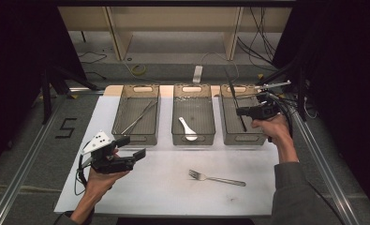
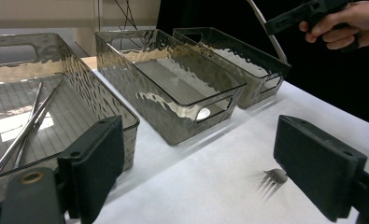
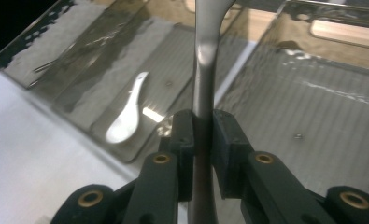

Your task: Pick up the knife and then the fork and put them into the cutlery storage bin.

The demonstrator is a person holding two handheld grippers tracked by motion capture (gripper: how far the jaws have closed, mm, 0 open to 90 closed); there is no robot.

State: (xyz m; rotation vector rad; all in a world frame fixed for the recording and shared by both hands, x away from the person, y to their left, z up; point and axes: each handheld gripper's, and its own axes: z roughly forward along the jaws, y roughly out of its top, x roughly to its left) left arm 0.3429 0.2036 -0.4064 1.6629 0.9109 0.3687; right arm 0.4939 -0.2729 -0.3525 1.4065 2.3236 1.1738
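Observation:
My right gripper (image 1: 240,111) hangs over the right tray (image 1: 241,139), shut on a long metal utensil (image 1: 234,96). The handle of that utensil (image 3: 204,46) runs up between the pads of my right gripper (image 3: 202,126) and stands steeply tilted above the tray. A fork (image 1: 215,178) lies on the white table cover in front of the trays. My left gripper (image 1: 132,147) is held just in front of the left tray (image 1: 136,138), open, with nothing between its fingers. Past the jaws of my left gripper (image 2: 196,163) the fork (image 2: 272,179) shows on the cover.
The middle tray (image 1: 193,138) holds a white spoon (image 1: 188,129). Two thin metal sticks (image 1: 139,117) lie slantwise in the left tray. Metal rails run along both sides of the table, and cables hang at the back right.

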